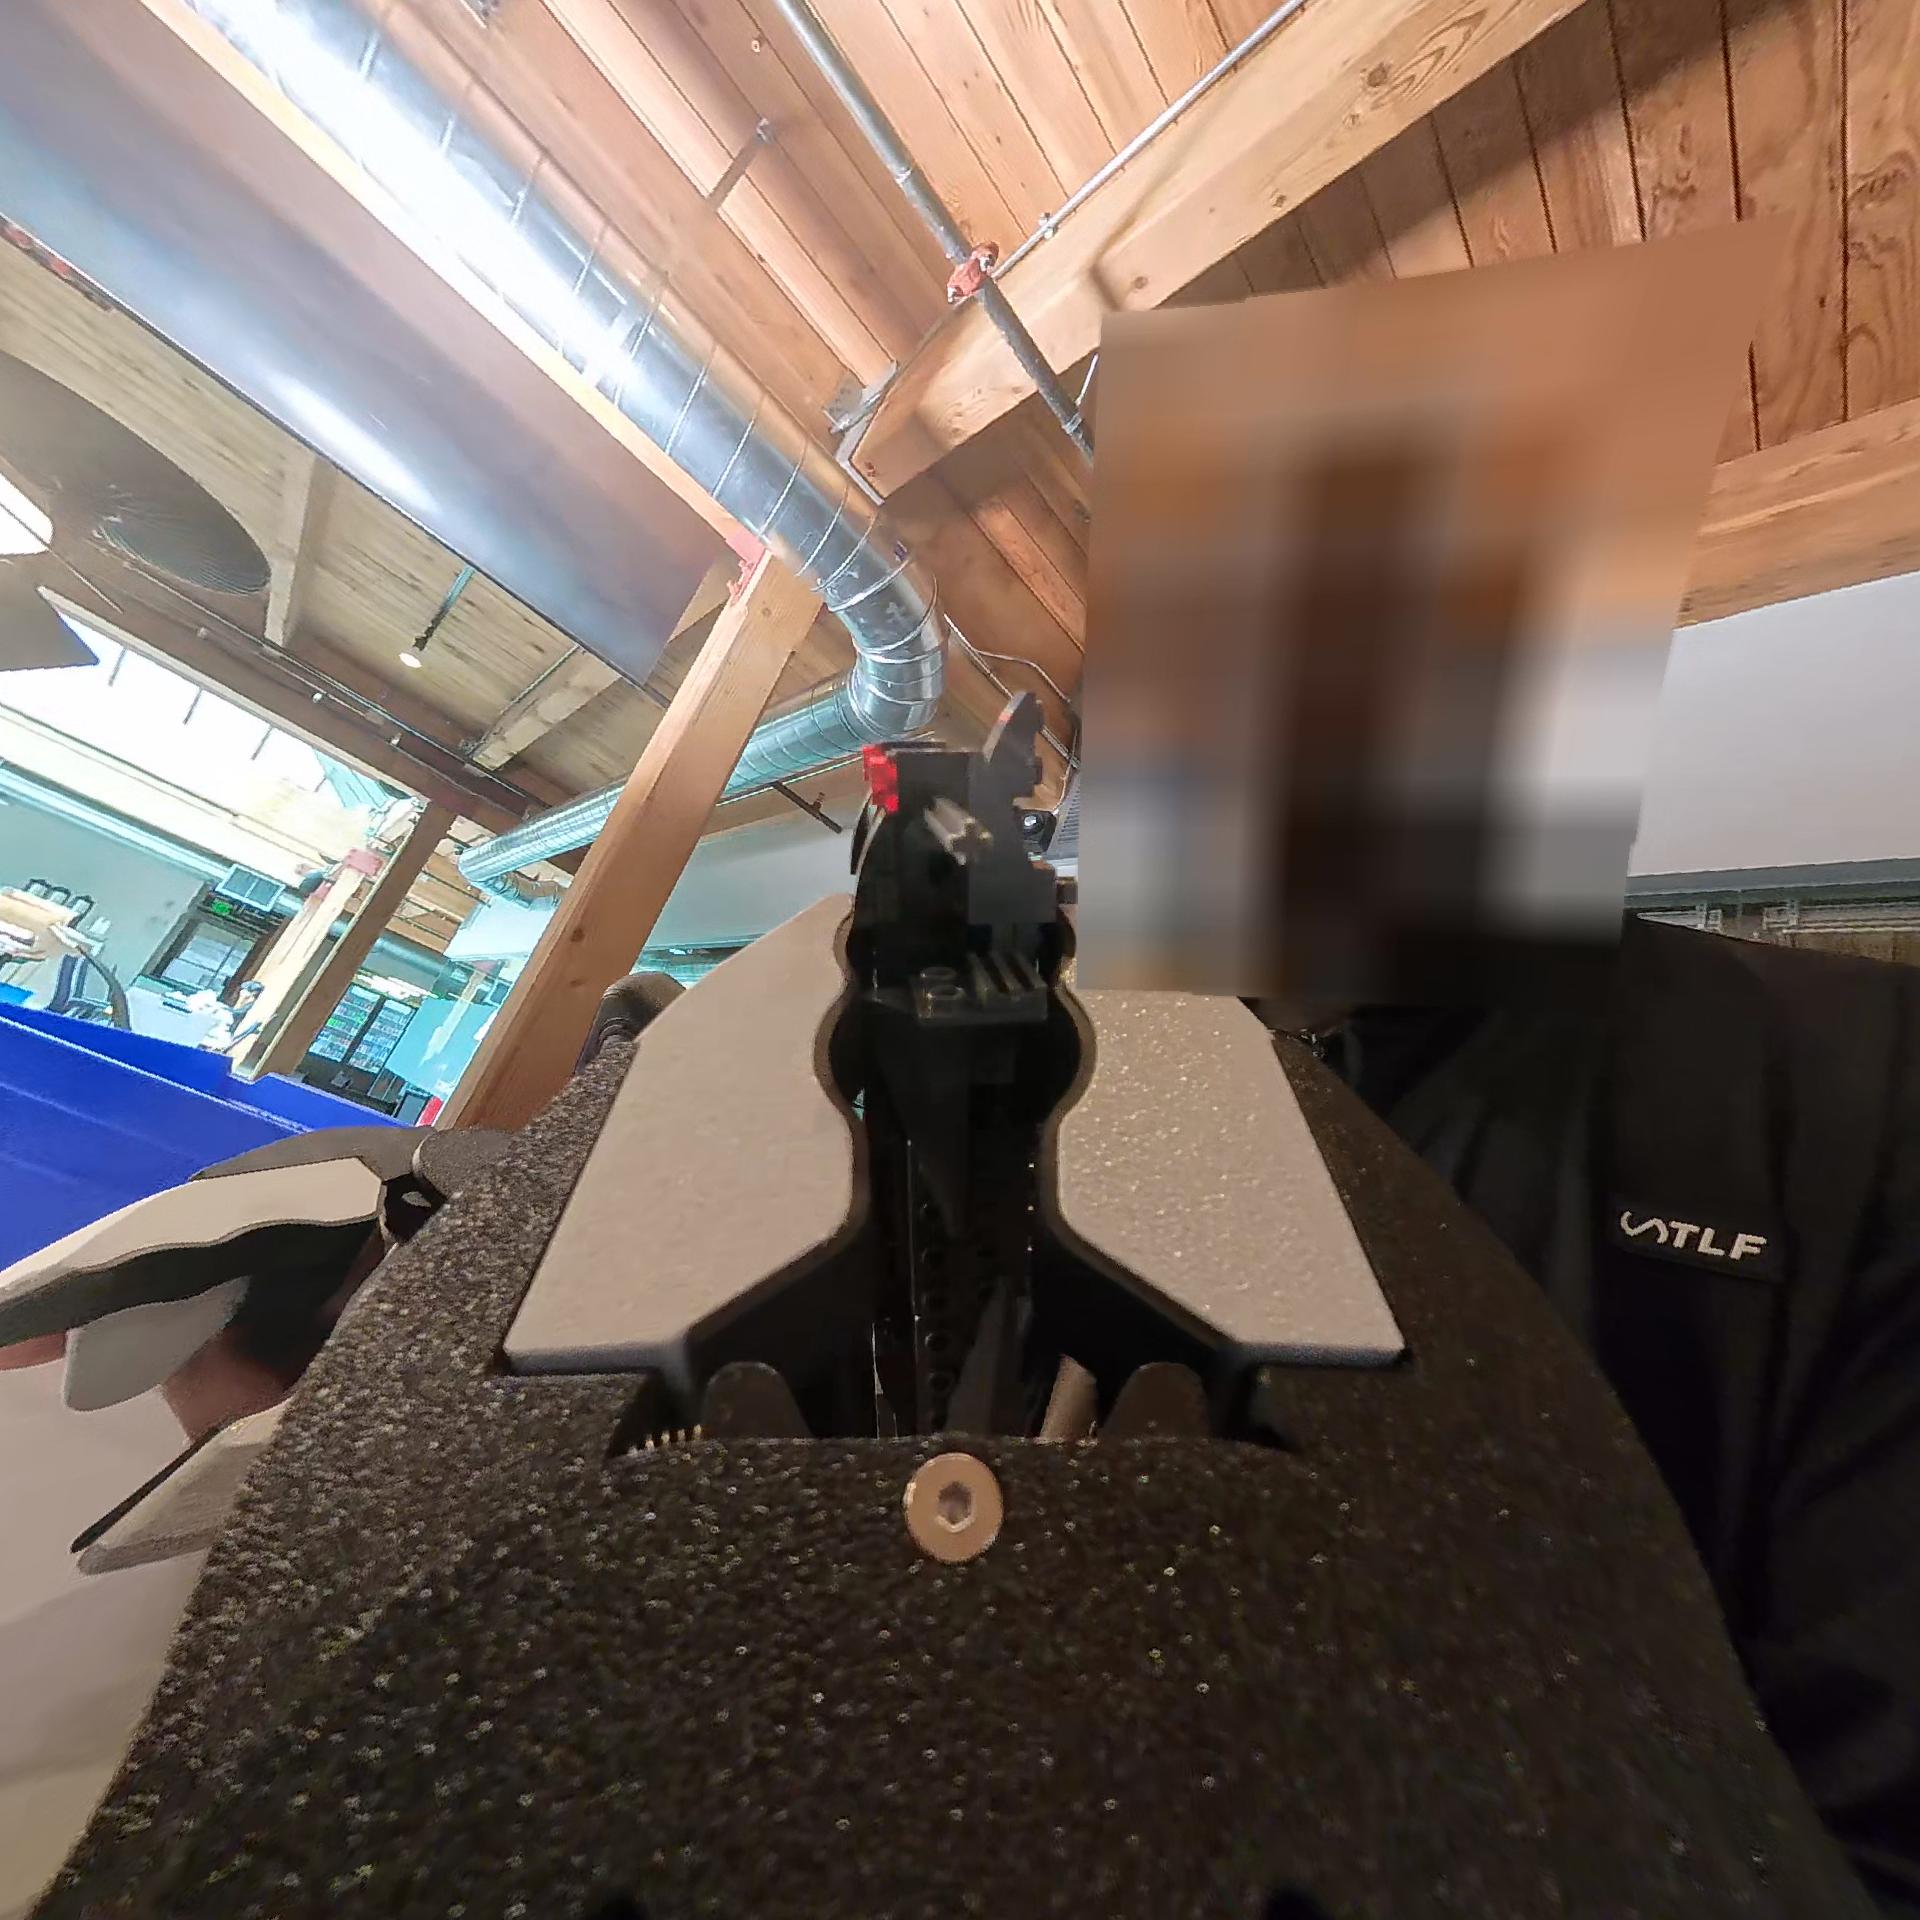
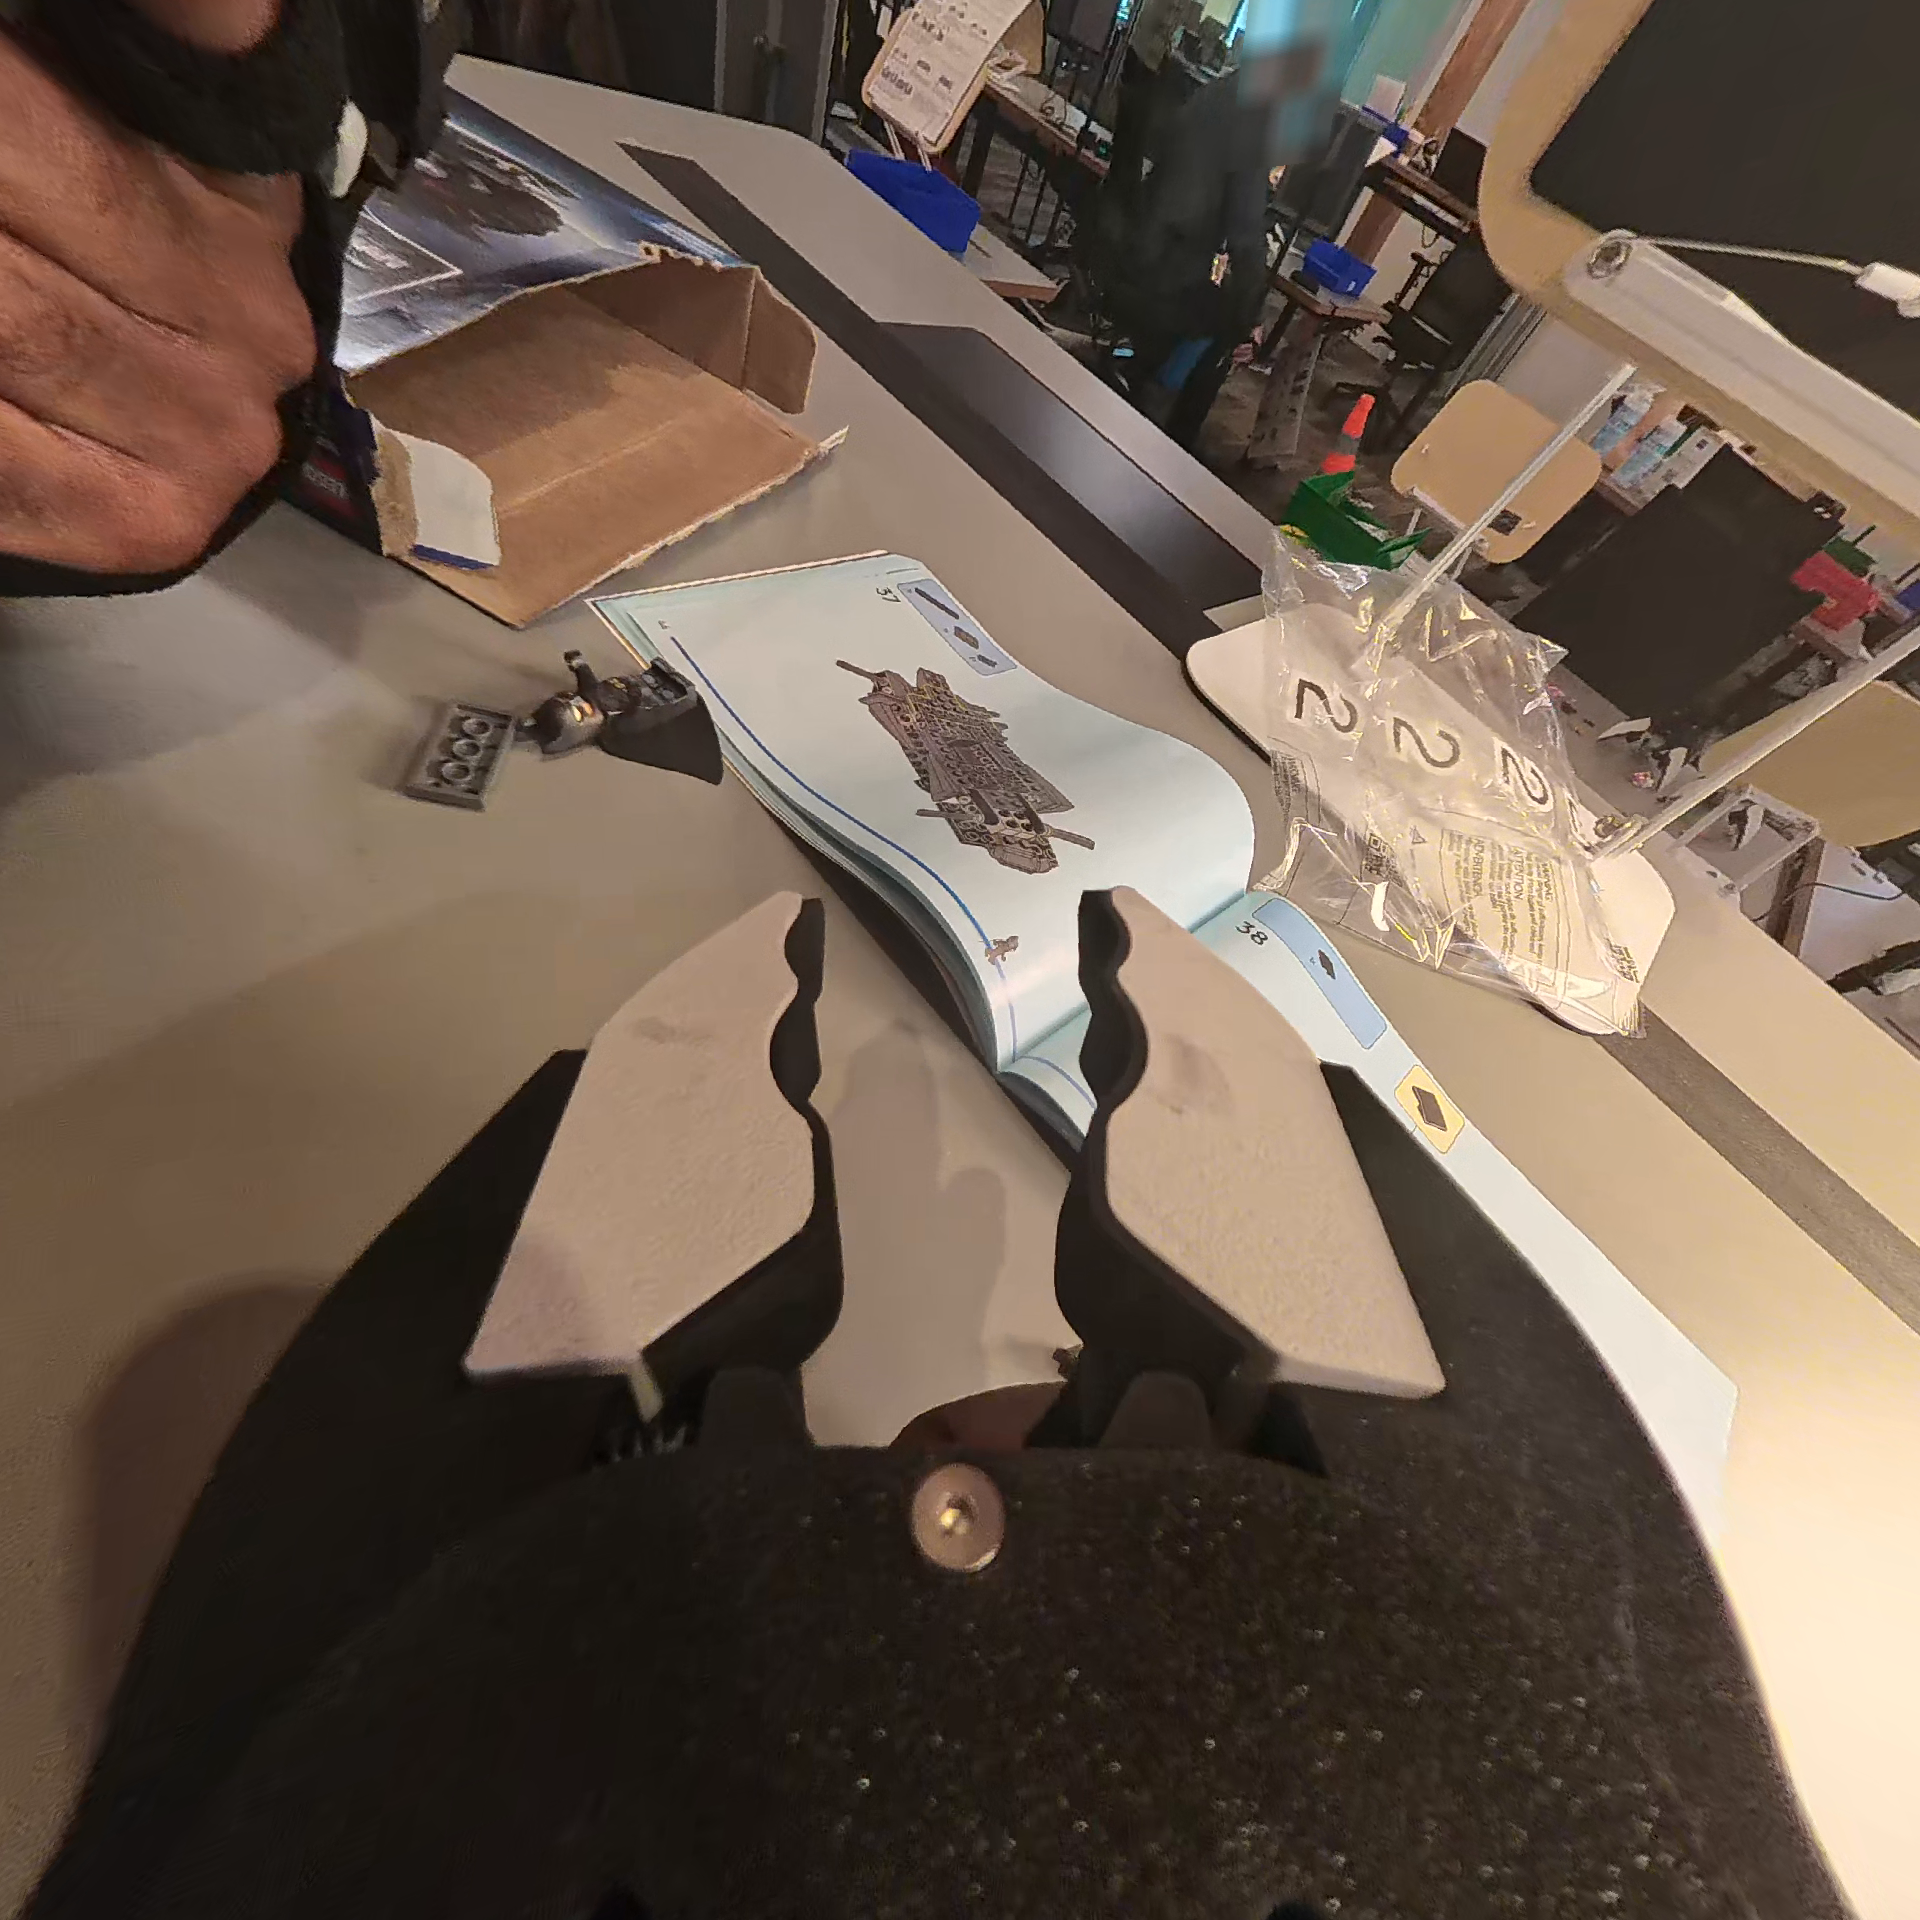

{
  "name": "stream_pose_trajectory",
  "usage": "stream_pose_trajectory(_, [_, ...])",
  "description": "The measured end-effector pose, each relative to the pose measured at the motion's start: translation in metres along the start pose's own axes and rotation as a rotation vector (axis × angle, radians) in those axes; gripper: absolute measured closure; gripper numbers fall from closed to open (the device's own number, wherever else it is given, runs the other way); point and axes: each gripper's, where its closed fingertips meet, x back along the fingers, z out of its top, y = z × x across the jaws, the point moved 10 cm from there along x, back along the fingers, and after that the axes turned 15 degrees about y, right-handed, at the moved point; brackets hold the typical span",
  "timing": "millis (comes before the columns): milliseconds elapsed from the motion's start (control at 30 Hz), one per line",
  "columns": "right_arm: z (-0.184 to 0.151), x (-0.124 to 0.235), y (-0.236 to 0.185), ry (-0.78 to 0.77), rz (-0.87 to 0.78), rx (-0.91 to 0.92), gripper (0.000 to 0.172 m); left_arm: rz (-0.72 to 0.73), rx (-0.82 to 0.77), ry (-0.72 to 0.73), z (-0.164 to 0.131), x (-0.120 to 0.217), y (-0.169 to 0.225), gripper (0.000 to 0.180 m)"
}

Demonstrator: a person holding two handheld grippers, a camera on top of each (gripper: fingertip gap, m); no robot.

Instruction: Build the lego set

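Observation:
My left gripper [image 1: 951, 966] points up toward the ceiling and is shut on a black brick-built model [image 1: 961, 842] with a small red piece [image 1: 881, 777] at its top left. Both pads press on the model's sides, and its long body runs down between the fingers. My right gripper [image 2: 945, 925] is open and empty. It hovers low over the grey table [image 2: 260, 987], at the near edge of an open instruction booklet [image 2: 935, 727]. A grey studded plate [image 2: 462, 750] and a small dark figure with a black cape [image 2: 623, 712] lie on the table left of the booklet.
A torn cardboard box [image 2: 582, 436] lies at the back left, with a hand [image 2: 125, 312] in front of it. Clear plastic bags [image 2: 1455, 790] rest on a white stand base to the right. A person in a dark jacket [image 1: 1662, 1351] is close behind the left gripper. The gap from one gripper's tips to the other's is roughly 20 centimeters. To the grey studded plate [image 2: 462, 750]: right tips about 12 centimeters, left tips about 20 centimeters.

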Motion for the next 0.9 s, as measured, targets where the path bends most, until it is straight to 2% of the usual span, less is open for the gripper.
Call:
stream_pose_trajectory(700, [-0.001,0.000,-0.001,-0.012,0.008,0.009,0.124,-0.011,-0.011,-0.018,0.000,-0.001,0.002,0.149])
stream_pose_trajectory(833, [-0.002,0.001,-0.001,-0.022,0.010,0.012,0.124,0.039,-0.043,-0.017,0.002,-0.001,0.001,0.150])
stream_pose_trajectory(900, [-0.003,0.000,-0.001,-0.035,0.015,0.020,0.124,0.126,-0.093,0.000,0.010,0.001,0.002,0.150])
